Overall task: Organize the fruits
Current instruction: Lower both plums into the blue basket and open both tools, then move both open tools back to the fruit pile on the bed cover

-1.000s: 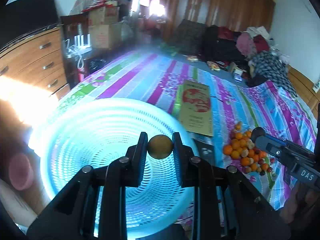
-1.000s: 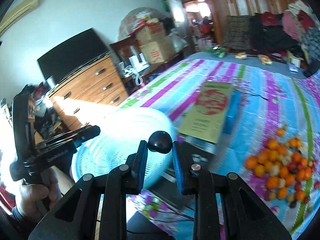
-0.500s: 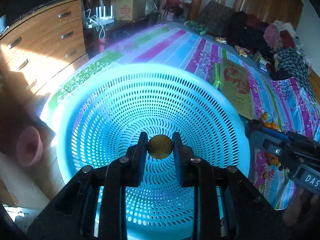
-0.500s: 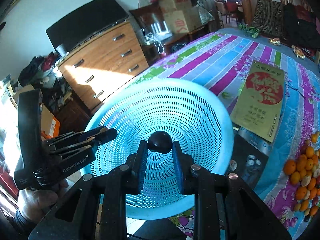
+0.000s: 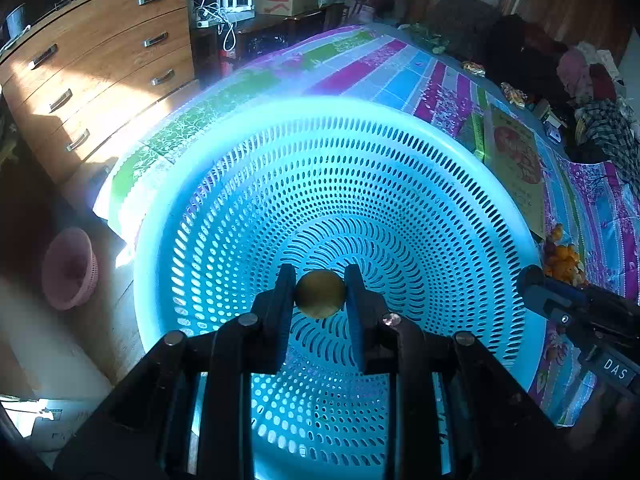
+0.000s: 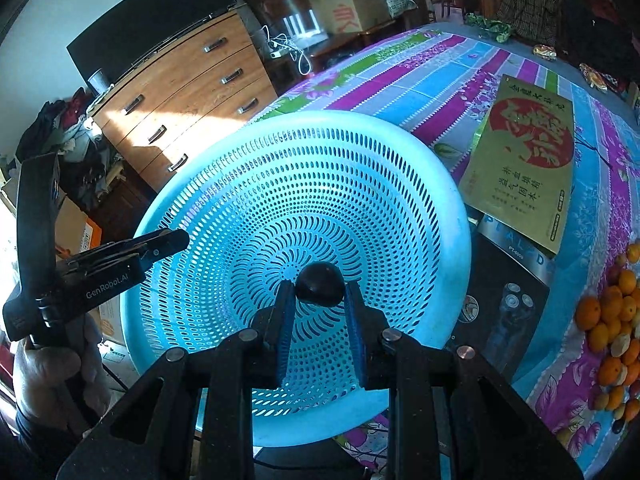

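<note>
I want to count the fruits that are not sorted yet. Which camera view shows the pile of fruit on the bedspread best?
The right wrist view: the fruit pile lies near and sunlit at the right edge, though the frame cuts it. The left wrist view shows only a small, far cluster behind the blue basket.

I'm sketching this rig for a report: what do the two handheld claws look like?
Both are matte black plastic with round silver pivot bolts. The right claw has ribbed blue pads on its fingers and white "DAS" lettering on its side. The left claw carries white "GenRobot.AI" lettering, and a bare hand grips its handle.
</note>
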`<action>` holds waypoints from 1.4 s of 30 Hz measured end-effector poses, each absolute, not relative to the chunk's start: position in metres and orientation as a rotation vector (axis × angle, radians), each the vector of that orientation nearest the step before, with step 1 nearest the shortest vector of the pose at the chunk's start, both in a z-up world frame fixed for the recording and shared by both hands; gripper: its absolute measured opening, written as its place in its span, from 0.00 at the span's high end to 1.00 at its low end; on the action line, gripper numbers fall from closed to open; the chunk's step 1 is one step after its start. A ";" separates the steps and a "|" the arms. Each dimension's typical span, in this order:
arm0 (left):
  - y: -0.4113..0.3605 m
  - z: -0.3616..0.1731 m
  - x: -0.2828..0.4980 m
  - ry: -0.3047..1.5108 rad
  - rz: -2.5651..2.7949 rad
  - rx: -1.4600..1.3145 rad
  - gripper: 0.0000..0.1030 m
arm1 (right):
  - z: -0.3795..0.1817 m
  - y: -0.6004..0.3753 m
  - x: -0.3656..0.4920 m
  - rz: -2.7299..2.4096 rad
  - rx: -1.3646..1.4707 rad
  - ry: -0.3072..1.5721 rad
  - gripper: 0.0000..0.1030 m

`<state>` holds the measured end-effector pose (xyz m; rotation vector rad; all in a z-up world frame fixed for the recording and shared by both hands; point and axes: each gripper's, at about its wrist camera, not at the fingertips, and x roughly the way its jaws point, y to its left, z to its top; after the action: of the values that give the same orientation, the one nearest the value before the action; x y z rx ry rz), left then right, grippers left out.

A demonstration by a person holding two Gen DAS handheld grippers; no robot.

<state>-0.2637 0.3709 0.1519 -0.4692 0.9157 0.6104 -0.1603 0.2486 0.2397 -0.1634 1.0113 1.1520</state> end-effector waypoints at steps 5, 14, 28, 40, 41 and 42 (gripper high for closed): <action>0.373 0.151 -0.263 0.922 0.617 -0.474 0.75 | 0.242 0.250 -0.164 1.152 -0.161 1.010 0.72; 0.376 0.144 -0.260 0.949 0.605 -0.476 0.38 | 0.242 0.252 -0.166 1.155 -0.162 1.012 0.68; 0.374 0.155 -0.264 0.906 0.631 -0.483 0.09 | 0.261 0.225 -0.164 1.144 -0.072 0.918 0.49; 0.326 0.208 -0.249 0.722 0.533 -0.405 0.09 | 0.325 0.111 -0.192 0.997 0.067 0.408 0.00; 0.318 0.214 -0.246 0.701 0.506 -0.401 0.09 | 0.328 0.101 -0.194 0.972 0.068 0.370 0.00; 0.310 0.218 -0.243 0.685 0.494 -0.386 0.09 | 0.330 0.091 -0.196 0.954 0.061 0.347 0.00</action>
<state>-0.2432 0.3102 0.2179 -0.3856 0.6851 0.4941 -0.1956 0.0915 0.3302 0.0606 0.3465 0.9544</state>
